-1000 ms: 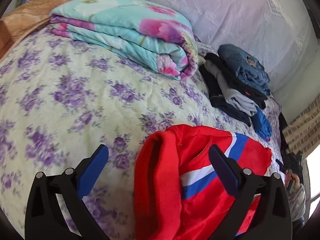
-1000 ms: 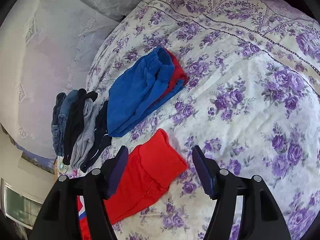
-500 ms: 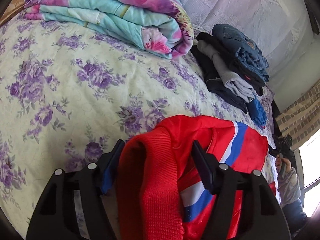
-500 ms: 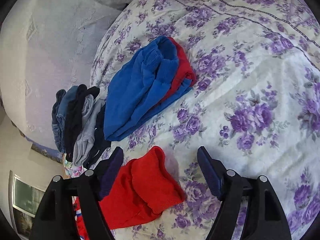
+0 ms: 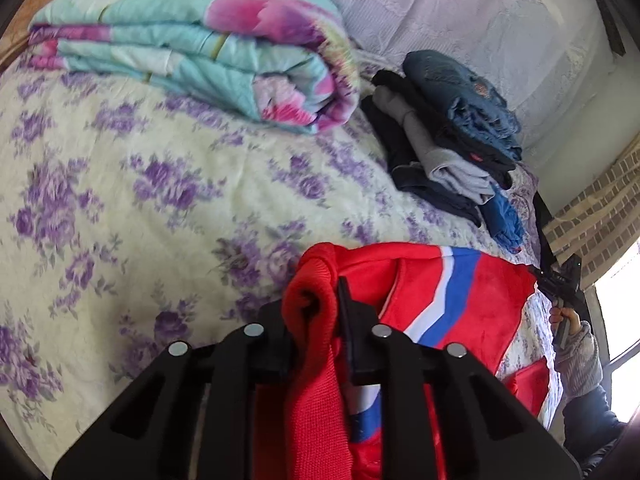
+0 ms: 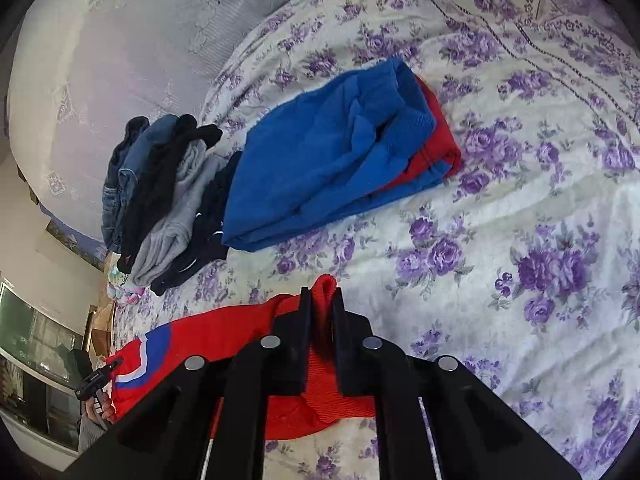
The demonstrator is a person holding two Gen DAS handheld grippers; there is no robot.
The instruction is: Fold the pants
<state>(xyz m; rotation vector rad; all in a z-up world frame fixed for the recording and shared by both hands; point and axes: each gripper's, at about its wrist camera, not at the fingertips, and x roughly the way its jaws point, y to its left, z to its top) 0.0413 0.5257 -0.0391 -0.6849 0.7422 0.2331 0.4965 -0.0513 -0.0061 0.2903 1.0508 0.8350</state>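
Red pants [image 5: 404, 280] with a white and blue stripe lie on the flowered bedspread [image 5: 160, 184]. My left gripper [image 5: 316, 304] is shut on their ribbed red waistband, which bunches up between the fingers. In the right wrist view the same red pants [image 6: 240, 324] stretch to the left, and my right gripper [image 6: 320, 300] is shut on the ribbed red cuff at their end. The pants rest on the bed between the two grippers.
A folded blue and red garment [image 6: 336, 152] lies beyond the right gripper. A stack of folded dark, grey and denim clothes [image 5: 452, 128] sits by the lace-covered wall; the stack also shows in the right wrist view [image 6: 164, 192]. A folded floral quilt [image 5: 200, 48] lies at the far left.
Both grippers moved down onto the red pants and closed: the left on the waistband, the right on the cuff. One second ago both were open above the cloth.
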